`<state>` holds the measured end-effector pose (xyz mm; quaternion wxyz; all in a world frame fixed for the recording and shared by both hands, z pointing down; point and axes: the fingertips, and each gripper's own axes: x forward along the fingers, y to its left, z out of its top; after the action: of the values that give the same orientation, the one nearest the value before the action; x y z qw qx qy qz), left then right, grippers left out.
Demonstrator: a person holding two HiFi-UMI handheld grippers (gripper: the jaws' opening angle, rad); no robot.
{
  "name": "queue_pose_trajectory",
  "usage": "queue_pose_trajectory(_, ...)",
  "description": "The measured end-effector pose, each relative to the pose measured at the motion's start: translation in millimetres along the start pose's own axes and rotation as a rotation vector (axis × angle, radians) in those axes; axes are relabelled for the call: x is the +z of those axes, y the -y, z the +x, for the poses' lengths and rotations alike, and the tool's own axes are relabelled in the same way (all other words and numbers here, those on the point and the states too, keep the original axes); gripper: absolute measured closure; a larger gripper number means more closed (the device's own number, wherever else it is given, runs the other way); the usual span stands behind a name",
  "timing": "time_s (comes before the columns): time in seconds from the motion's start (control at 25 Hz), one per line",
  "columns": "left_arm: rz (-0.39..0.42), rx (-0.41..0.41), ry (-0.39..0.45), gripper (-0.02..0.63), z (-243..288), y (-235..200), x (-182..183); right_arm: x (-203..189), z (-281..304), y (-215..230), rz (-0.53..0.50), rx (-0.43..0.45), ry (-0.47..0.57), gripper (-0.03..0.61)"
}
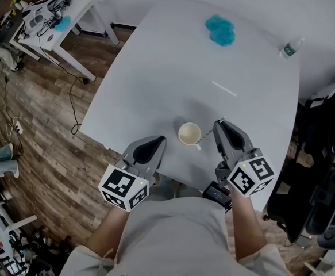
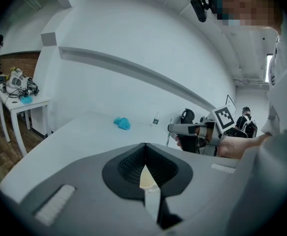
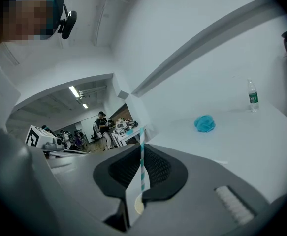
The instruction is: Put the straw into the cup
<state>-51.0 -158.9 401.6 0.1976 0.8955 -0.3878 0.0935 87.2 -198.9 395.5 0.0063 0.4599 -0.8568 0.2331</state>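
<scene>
Near the front edge of the white counter [image 1: 156,68] stands one cream cup [image 1: 189,134], upright and open at the top. One straw [image 3: 142,157], striped teal and white, is the only one in sight. Two hand-held grippers flank the cup, each carrying its marker cube.

The right hand-held gripper [image 3: 142,149] has its jaws pressed together on the straw, which stands up between them in the right gripper view, with the cup's pale rim showing below through the gap. From the head view, the straw runs from the tip of this hand-held gripper leftward to the cup's right rim; whether its end is inside the cup cannot be told.

The left hand-held gripper [image 2: 145,146] sits just beside the cup on its left, not touching it. Its jaws meet at the tips with nothing held between them, and the cup shows beyond them.

Farther back on the counter lie three single things: one thin white strip [image 1: 223,88] around the middle, one crumpled blue cloth [image 1: 220,30] toward the far edge, and one clear plastic bottle [image 1: 289,49] with a green label, upright at the far right corner. All three are well apart from the cup.
</scene>
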Motion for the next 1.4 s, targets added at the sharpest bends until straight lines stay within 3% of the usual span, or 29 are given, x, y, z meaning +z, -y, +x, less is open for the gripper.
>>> queue_pose_trajectory(1.4,-0.1,-0.007,-0.092,0.595,30,-38,-43,-63,63,35,0.068,-0.051,-0.082,0.549)
